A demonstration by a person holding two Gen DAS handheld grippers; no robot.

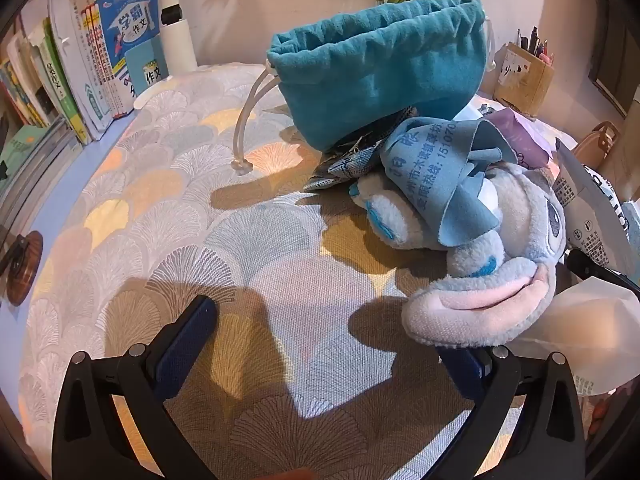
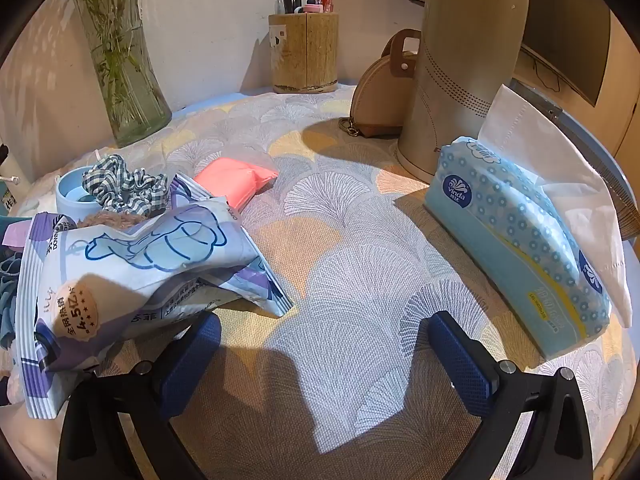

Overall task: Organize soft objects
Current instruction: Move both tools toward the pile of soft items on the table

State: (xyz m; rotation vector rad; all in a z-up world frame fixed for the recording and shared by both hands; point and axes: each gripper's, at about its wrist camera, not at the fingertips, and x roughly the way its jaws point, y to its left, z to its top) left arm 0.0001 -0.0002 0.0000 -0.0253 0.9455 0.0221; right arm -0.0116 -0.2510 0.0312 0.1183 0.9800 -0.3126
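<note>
Hovering low over a patterned tabletop, the left tool has its two blue pads spread wide with nothing between them. Its right pad sits just beside, perhaps touching, the pink-lined ear of one grey plush lying on its side. A blue cloth with printed writing is draped over the plush. Behind it stands one teal drawstring bag, mouth open and upright, its white cord trailing onto the tabletop. Whether anything is inside cannot be seen.

The right tool is likewise wide open and empty. To its left, one crumpled blue-and-white packet overhangs the left pad. Beyond that lie one checked scrunchie resting on a small blue cup, and one pink pouch flat on the tabletop. To the right stands one tissue pack with a sheet pulled up.

As a judgement, the sorting has barely begun: the soft things lie loose outside the bag, neither tool holds any, and the bag looks like the likely place for them.

At the back are one pen holder, one glass vase and one row of books.
</note>
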